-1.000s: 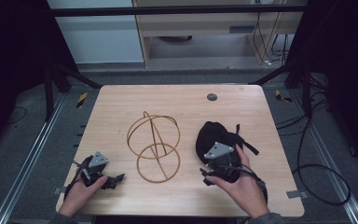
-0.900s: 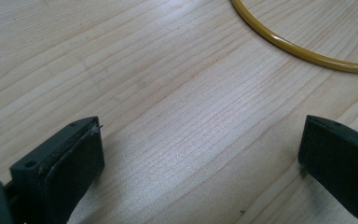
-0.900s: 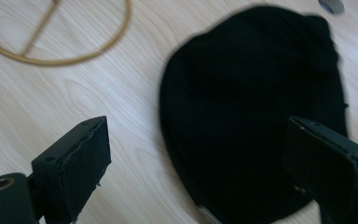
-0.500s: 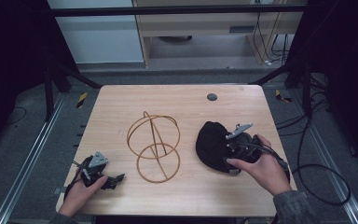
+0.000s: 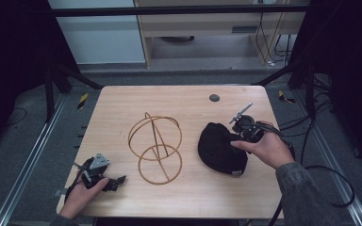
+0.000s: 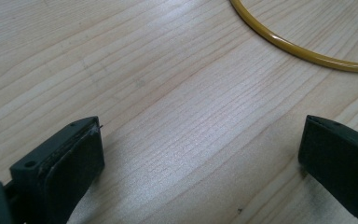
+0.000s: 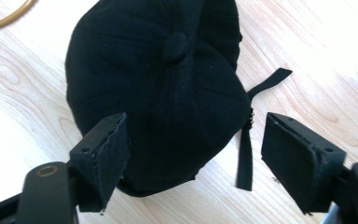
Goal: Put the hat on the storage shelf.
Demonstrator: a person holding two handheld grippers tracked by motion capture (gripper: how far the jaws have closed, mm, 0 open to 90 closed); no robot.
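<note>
Since the earlier frames the right hand (image 5: 266,147) has swung from the lower centre-right of the high view up to the right of the cap (image 5: 220,148), and the right gripper (image 5: 238,133) now sits at the cap's upper right edge instead of below it; the left hand (image 5: 82,192) and left gripper (image 5: 115,180) have stayed at the lower left, and the cap and wire frame (image 5: 155,147) have not moved. The table (image 5: 179,101) is pale wood with a small dark disc (image 5: 214,98) near its upper right. Around it lie grey floor, dark metal rails, cables at the right and pale cabinets at the top of the frame. The gold frame stands at the centre, one ring flat on the wood. In the right gripper view the jaws stand wide apart, holding nothing, with the black cap (image 7: 158,88) and its strap (image 7: 245,158) between and beyond them. In the left gripper view the jaws gape wide over bare wood, empty, a ring's arc (image 6: 298,49) at upper right.
</note>
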